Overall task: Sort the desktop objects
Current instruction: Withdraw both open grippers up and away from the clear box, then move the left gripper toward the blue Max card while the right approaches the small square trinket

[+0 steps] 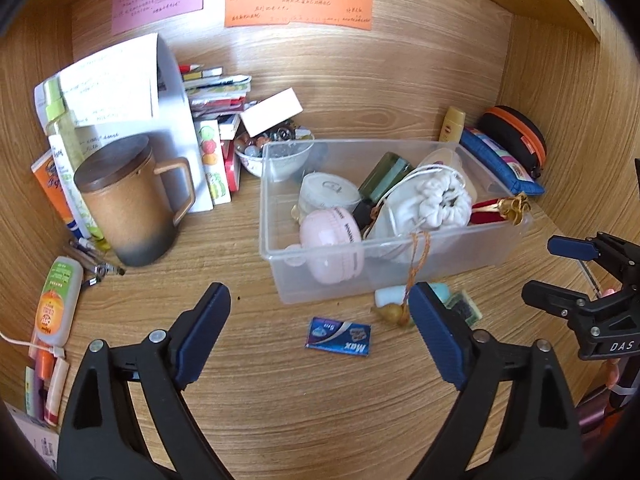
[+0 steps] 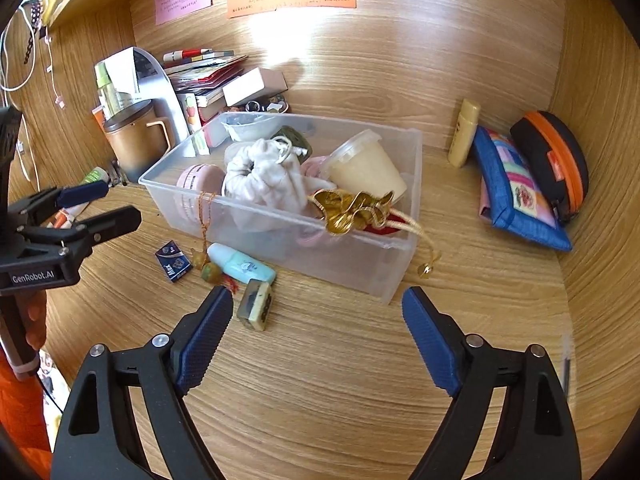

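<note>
One clear bin (image 1: 276, 220), crammed full.

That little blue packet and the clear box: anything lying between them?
No. In the left wrist view, bare wooden desk separates the blue packet from the clear box.

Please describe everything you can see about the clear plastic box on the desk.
The clear plastic box is a rectangular, lidless bin with see-through walls and a thin rim. It stands upright on the wooden desk, well filled. Inside lie a white drawstring pouch, a pink round case, a lidded translucent cup on its side and a dark green bottle. A gold ornament hangs over its rim. No gripper touches it.
</note>
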